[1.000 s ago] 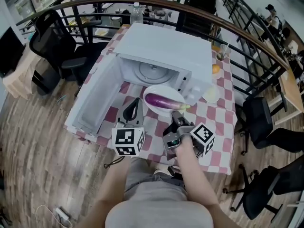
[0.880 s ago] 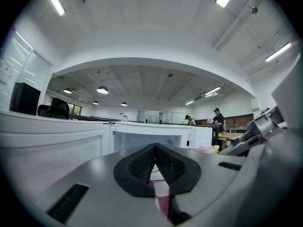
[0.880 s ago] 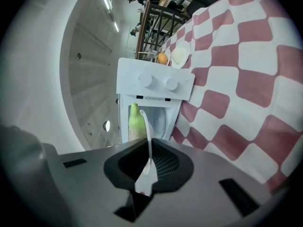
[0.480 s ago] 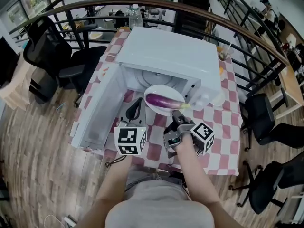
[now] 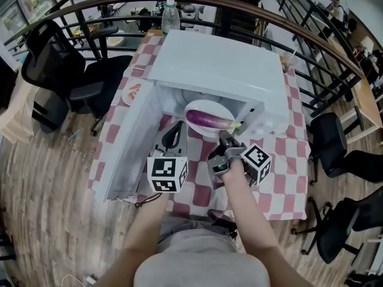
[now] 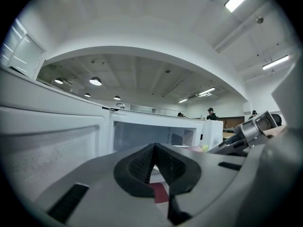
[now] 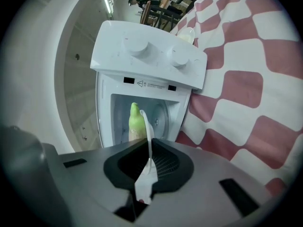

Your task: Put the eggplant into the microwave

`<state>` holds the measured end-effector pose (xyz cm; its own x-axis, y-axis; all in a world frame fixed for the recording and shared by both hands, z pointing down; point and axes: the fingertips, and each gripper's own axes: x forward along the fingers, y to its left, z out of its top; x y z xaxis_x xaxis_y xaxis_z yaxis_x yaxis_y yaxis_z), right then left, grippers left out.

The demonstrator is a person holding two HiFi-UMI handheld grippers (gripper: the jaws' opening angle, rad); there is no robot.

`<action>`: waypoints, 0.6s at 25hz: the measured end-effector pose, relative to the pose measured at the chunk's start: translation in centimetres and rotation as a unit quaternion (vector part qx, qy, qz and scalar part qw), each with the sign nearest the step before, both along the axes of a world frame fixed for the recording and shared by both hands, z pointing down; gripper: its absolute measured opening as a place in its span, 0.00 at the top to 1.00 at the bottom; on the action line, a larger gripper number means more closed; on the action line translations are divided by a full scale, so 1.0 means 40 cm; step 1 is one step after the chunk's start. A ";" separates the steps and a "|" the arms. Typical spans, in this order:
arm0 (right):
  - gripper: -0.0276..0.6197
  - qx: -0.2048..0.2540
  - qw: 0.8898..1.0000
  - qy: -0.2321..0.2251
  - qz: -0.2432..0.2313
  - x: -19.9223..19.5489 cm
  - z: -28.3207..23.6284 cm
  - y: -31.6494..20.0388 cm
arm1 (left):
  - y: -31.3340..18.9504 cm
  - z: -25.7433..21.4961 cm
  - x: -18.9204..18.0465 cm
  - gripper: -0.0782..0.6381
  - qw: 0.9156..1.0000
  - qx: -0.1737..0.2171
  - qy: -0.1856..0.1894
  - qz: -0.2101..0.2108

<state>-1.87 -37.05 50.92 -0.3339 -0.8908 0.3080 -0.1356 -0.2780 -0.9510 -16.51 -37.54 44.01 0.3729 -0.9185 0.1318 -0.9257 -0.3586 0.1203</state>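
Observation:
A purple eggplant (image 5: 206,119) with a green stem (image 7: 135,119) lies on a white plate (image 5: 200,105). My right gripper (image 5: 224,137) is shut on the plate's near rim, which shows edge-on between the jaws (image 7: 149,150). The plate hangs at the mouth of the open white microwave (image 5: 221,70), its far half over the cavity floor. My left gripper (image 5: 174,133) is shut and empty, just left of the plate, over the table in front of the cavity (image 6: 147,134). The left gripper (image 6: 152,148) has its jaws touching at the tips.
The microwave door (image 5: 134,142) stands swung open to the left, beside my left gripper. The checked tablecloth (image 5: 281,160) covers the table. A small plate of food (image 5: 133,92) and a water bottle (image 5: 170,20) sit behind. Office chairs (image 5: 60,64) and a railing surround the table.
Both grippers have moved forward toward the microwave. The plate with the eggplant has gone from in front of the opening to its mouth.

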 end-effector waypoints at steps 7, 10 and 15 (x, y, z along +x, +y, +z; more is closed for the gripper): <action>0.90 0.002 1.000 0.004 0.008 -0.018 0.031 -0.063 | -0.050 0.016 -0.003 0.89 1.000 0.002 0.003 0.011; 0.90 0.004 1.000 0.006 0.009 -0.026 0.049 -0.090 | -0.068 0.024 -0.001 0.89 1.000 0.002 0.006 0.017; 0.90 -0.002 1.000 0.003 0.016 -0.035 0.091 -0.131 | -0.089 0.042 -0.001 0.89 1.000 -0.004 0.007 0.026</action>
<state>-3.27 -42.28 54.58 -0.3032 -0.9001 0.3128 -0.1319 -0.2855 -0.9493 -16.55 -41.09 45.67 0.4215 -0.8971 0.1329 -0.9043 -0.4048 0.1356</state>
